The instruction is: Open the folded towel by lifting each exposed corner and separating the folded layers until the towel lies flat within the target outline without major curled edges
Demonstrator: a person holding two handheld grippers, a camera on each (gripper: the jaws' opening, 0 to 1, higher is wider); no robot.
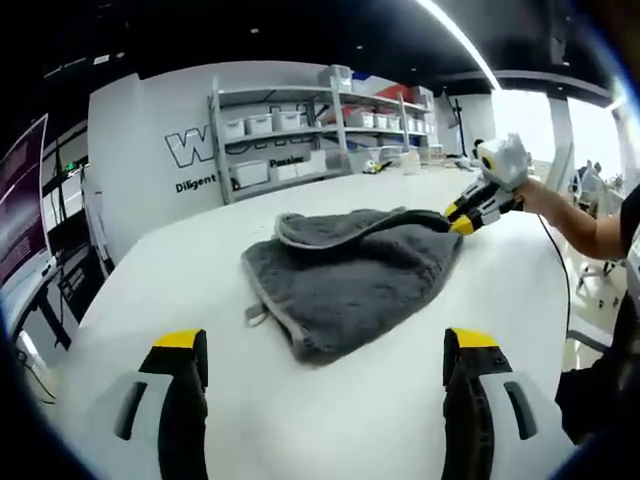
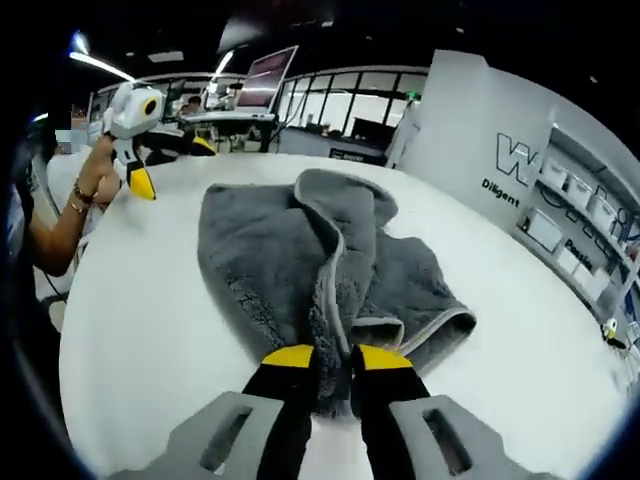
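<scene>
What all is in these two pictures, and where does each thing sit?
towel: one, grey, rumpled and partly folded, middle of the table
table: one, white, under the towel
shelving: one grey rack with pale storage bins, against the white lettered wall behind the table
monitor: one, lit, at the far side of the room
left claw: one, black with yellow tips, open, above bare table short of the towel
right claw: one, black with yellow tips, shut on the towel's edge
person's forearm: one, behind the right claw
</scene>
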